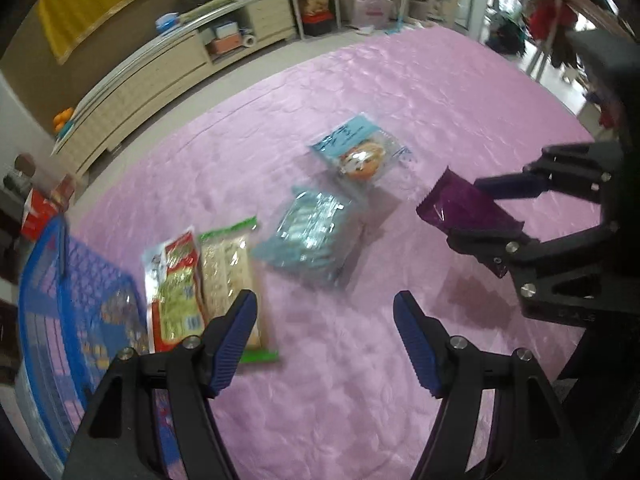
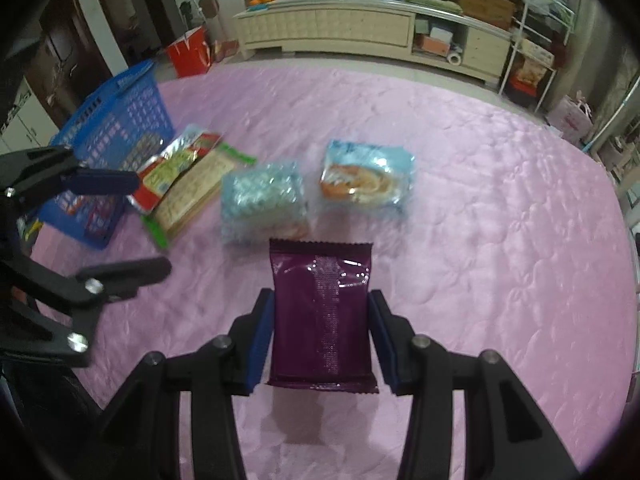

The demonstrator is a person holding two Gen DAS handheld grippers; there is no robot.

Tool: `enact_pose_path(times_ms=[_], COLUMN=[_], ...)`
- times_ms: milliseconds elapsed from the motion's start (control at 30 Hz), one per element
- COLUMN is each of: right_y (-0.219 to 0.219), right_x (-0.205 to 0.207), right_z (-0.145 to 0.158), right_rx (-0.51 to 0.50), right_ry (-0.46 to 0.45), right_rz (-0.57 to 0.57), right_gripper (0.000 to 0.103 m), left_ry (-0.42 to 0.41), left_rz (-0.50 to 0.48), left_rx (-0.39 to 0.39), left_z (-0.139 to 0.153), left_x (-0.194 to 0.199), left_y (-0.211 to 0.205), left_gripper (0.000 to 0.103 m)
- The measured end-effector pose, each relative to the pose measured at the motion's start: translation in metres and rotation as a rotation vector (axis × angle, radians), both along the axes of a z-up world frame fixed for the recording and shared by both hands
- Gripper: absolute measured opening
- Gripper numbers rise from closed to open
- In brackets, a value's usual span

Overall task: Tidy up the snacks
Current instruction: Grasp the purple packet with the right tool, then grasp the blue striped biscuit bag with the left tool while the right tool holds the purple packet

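Observation:
My right gripper (image 2: 320, 316) is shut on a purple snack packet (image 2: 322, 312) and holds it above the pink bedspread (image 2: 480, 220); the packet also shows in the left wrist view (image 1: 466, 208). My left gripper (image 1: 326, 312) is open and empty above the bedspread (image 1: 320, 400), near a red-and-green packet (image 1: 176, 292) and a beige cracker pack (image 1: 230, 276). A silvery blue packet (image 1: 310, 234) and a light blue bun packet (image 1: 360, 152) lie further out. A blue basket (image 1: 68, 304) with some snacks inside stands at the left.
In the right wrist view the blue basket (image 2: 116, 128) stands at the far left, with the red-and-green packet (image 2: 172, 168), silvery packet (image 2: 264, 200) and bun packet (image 2: 366, 176) in a row. A low cream cabinet (image 2: 360, 28) and a red bag (image 2: 190, 54) stand beyond the bed.

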State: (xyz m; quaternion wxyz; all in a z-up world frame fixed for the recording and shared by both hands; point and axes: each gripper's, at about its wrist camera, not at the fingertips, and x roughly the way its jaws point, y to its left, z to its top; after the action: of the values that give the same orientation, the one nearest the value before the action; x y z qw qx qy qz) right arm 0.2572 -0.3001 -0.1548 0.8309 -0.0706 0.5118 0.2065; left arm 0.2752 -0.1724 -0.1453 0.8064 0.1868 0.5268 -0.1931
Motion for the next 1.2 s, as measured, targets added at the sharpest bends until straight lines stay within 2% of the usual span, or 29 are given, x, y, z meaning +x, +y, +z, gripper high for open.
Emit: enact_pose_path(times_ms=[133, 233, 433, 633, 767, 867, 900, 1000, 1067, 1200], right_y=[-0.001, -0.002, 0.0, 0.003, 0.003, 0.003, 0.002, -0.002, -0.003, 0.0], right_x=[0.01, 0.02, 0.042, 0.051, 0.055, 0.052, 0.051, 0.048, 0.046, 0.036], right_z=[0.002, 0.0, -0.009, -0.026, -0.034, -0.035, -0.034, -0.031, -0.027, -0.012], right_rx=[-0.023, -0.004, -0.012, -0.009, -0.003, -0.005, -0.002, -0.006, -0.012, -0.009], right_ry=[-0.004, 0.019, 0.051, 0.089, 0.114, 0.118, 0.118, 0.116, 0.112, 0.096], right_rz=[-0.018, -0.034, -0.062, -0.048, -0.07, -0.064, -0.066, -0.069, -0.069, -0.078], right_gripper=[0.051, 0.051, 0.051, 0.051, 0.051, 0.051, 0.051, 0.051, 0.051, 0.051], left_ry=[0.013, 0.015, 0.066, 0.092, 0.14, 0.165, 0.171, 0.162, 0.17, 0.122], left_rz=[-0.032, -0.053, -0.099, -0.186, -0.172, -0.184, -0.184, -0.172, -0.16, -0.151], left_rx=[0.055, 0.087, 0.13, 0.157, 0.112, 0.105, 0.109, 0.096, 0.068, 0.055], left_z=[-0.008, -0.013, -0.038, -0.06, -0.07, -0.077, -0.08, -0.078, -0.074, -0.057], left_x=[0.022, 0.035, 0.063, 0.076, 0.087, 0.087, 0.086, 0.082, 0.076, 0.055], left_y=[-0.011, -0.015, -0.019, -0.03, -0.032, -0.035, -0.035, -0.033, -0.029, -0.02], left_gripper=[0.068, 0.068, 0.068, 0.068, 0.068, 0.068, 0.064, 0.057, 0.056, 0.056])
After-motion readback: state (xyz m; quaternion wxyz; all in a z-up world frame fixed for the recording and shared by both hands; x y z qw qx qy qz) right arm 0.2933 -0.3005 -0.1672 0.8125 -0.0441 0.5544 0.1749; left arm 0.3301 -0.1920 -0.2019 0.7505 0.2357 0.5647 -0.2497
